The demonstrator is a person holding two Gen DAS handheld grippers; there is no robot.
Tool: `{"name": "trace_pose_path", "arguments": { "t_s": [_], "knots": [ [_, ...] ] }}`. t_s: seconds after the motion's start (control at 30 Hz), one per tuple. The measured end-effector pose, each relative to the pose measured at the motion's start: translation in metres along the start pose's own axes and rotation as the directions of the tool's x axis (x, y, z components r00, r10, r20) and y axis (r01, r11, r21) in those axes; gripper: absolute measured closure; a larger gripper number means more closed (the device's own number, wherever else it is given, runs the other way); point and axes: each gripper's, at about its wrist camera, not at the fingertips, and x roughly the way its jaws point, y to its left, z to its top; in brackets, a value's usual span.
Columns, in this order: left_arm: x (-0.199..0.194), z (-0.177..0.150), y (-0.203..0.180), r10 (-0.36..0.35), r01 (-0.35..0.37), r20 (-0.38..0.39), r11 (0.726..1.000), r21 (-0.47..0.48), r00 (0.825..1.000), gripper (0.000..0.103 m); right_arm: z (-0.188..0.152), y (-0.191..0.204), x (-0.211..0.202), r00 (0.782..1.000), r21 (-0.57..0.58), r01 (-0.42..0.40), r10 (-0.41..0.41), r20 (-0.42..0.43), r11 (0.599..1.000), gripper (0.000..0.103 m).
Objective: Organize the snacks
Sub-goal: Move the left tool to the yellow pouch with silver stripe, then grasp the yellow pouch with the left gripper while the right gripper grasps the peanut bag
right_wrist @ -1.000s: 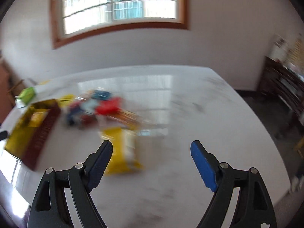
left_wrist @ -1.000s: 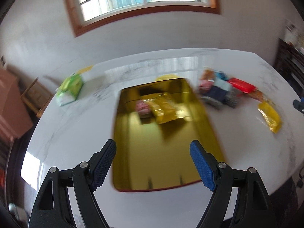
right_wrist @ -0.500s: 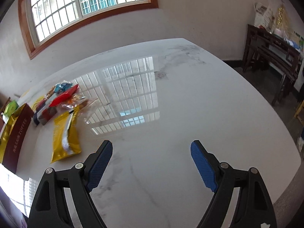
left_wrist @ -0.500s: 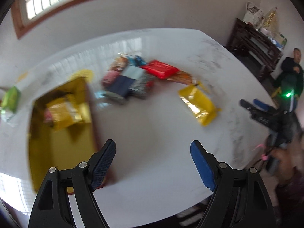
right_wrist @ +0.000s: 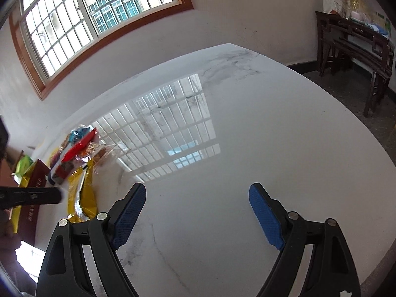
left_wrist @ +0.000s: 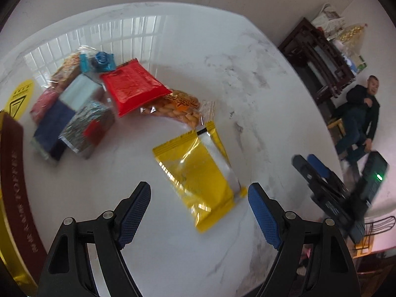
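Note:
A yellow foil packet (left_wrist: 198,173) lies flat on the white marble table (left_wrist: 222,61). My left gripper (left_wrist: 199,193) hovers open just above its near end, one finger on each side, not touching it. Behind it lie a red packet (left_wrist: 133,86) resting on a clear bag of nuts (left_wrist: 178,106), and a pile of small silver, navy and blue snacks (left_wrist: 74,123). The gold and maroon box (left_wrist: 10,173) stands at the left edge. My right gripper (right_wrist: 198,198) is open over bare table, with the yellow packet (right_wrist: 85,193) and the pile (right_wrist: 79,147) far to its left.
A green packet (right_wrist: 23,164) lies beyond the box (right_wrist: 32,180). A round yellow sticker (left_wrist: 18,99) is on the table. A dark wooden sideboard (right_wrist: 358,37) stands off the table's right side, and a person (left_wrist: 361,113) sits near it. The table edge curves close behind my right gripper.
My left gripper swung right from over the gold box, past the snack pile, and came down over the yellow packet. My right gripper rolled and turned away from the snacks onto bare table.

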Motion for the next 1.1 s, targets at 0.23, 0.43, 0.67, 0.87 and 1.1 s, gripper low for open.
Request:
{"name": "trace_pose_path", "arguments": {
  "t_s": [0.23,0.43,0.67,0.87,1.1],
  "knots": [
    [0.029,0.009,-0.001,0.049,-0.052,-0.058,0.998,-0.048,0.997,0.022,0.001,-0.002,0.0,0.999,0.013,-0.042,0.042,0.003,0.999,0.019],
    [0.039,0.013,-0.014,0.126,-0.128,-0.054,0.991,-0.033,0.991,0.022,0.001,-0.003,-0.002,0.998,0.017,-0.068,0.067,0.012,0.998,0.019],
    [0.043,0.001,-0.035,0.222,-0.221,0.0,0.973,0.059,0.975,0.047,0.003,-0.007,0.0,0.997,0.032,-0.081,0.081,0.007,0.996,0.019],
    [0.018,-0.031,-0.015,0.155,-0.156,0.048,0.988,0.003,0.987,0.047,0.003,-0.005,0.003,0.996,0.022,-0.089,0.089,-0.009,0.996,0.019],
    [-0.035,-0.065,0.014,0.12,-0.117,0.108,0.993,-0.036,0.987,0.047,0.002,0.011,0.007,0.992,-0.079,-0.113,0.108,-0.071,0.99,0.018]
  ]
}}
